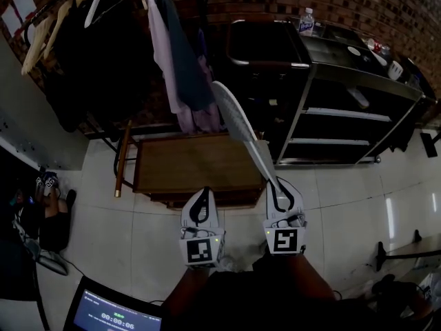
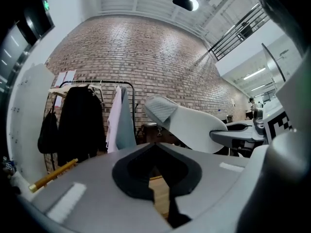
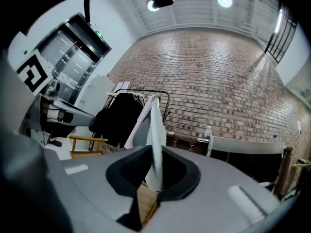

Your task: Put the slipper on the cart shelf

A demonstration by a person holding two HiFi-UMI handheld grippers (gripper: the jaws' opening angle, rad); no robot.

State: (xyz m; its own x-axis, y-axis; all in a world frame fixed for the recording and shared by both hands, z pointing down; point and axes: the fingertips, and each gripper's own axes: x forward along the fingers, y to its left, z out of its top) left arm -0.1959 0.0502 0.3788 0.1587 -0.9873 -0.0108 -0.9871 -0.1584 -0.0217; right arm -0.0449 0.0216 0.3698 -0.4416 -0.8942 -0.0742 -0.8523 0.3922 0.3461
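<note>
The right gripper [image 1: 279, 188] is pinching the white slipper [image 1: 238, 119] by one end, holding it aloft; the left gripper [image 1: 200, 209] is riding pressed together, empty; next, reaching right onto the black cart's shelf [image 1: 341, 114]

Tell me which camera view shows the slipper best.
The head view: the slipper shows nearly full length, rising from the right claw that pinches it. The left gripper view shows its broad side, one end hidden behind that claw. The right gripper view sees it only edge-on.
</note>
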